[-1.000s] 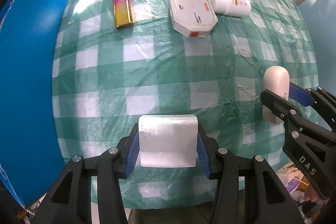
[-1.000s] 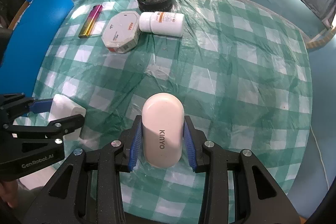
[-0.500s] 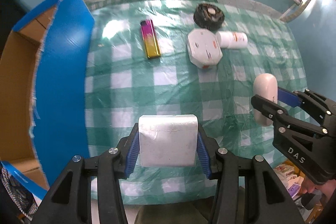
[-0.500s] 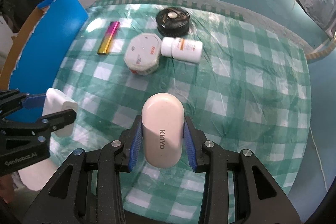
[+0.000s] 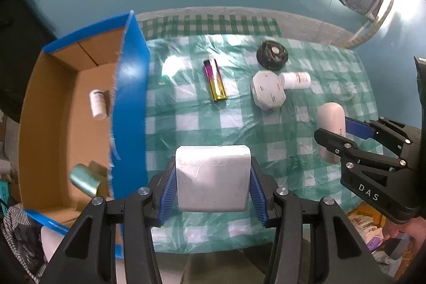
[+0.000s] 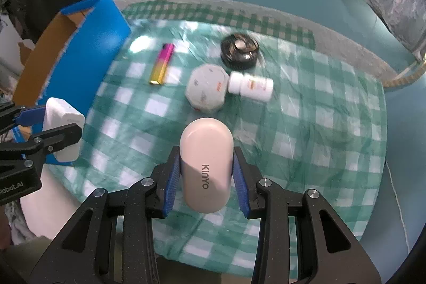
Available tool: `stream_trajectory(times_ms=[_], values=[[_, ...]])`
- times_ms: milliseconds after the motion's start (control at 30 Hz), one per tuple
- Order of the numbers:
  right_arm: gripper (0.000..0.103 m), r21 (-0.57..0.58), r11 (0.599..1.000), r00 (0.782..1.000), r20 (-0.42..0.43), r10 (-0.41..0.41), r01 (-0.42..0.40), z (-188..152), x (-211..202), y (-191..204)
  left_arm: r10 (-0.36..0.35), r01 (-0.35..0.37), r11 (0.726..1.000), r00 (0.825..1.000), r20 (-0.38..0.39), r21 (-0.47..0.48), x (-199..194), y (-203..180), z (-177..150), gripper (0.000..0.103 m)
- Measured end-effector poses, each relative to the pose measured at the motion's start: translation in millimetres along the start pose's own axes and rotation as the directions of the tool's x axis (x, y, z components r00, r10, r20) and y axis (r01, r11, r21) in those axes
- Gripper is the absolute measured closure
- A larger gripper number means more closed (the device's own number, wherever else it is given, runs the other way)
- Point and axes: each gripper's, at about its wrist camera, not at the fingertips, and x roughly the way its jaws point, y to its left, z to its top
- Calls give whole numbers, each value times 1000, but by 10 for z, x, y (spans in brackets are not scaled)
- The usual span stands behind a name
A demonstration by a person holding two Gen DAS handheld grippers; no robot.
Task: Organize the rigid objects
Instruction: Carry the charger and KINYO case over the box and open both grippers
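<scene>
The left hand-held gripper (image 5: 213, 184) is clamped on a white rectangular block (image 5: 213, 177), blue pads pressing both sides. The right hand-held gripper (image 6: 205, 177) is clamped on a white oval case (image 6: 205, 167) marked KINYO. Both items are clear of the counter (image 5: 346, 71), which now appears smaller and farther below than one second ago; both grips are unchanged.

The cardboard box (image 5: 53, 124) with blue flap, earlier mostly out of the left view, now shows its interior at left, holding a small white bottle (image 5: 97, 103) and a pale green cylinder (image 5: 84, 180).

Remaining on the checked cloth, positions unchanged: lighter (image 5: 215, 83), octagonal white box (image 5: 268, 90), white pill bottle (image 5: 296, 80) touching it, black round item (image 5: 272, 54) behind.
</scene>
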Motion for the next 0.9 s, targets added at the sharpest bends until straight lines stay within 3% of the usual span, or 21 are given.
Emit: stream_trajectory(times_ms=[533, 900], values=[[66, -83, 996, 998, 53, 37, -32, 380, -299, 586, 15, -10, 996, 998, 58, -87, -413, 518, 8, 53], [66, -181, 978, 990, 73, 119, -104, 771, -343, 1239, 67, -49, 981, 994, 91, -190, -638, 1117, -67, 53]])
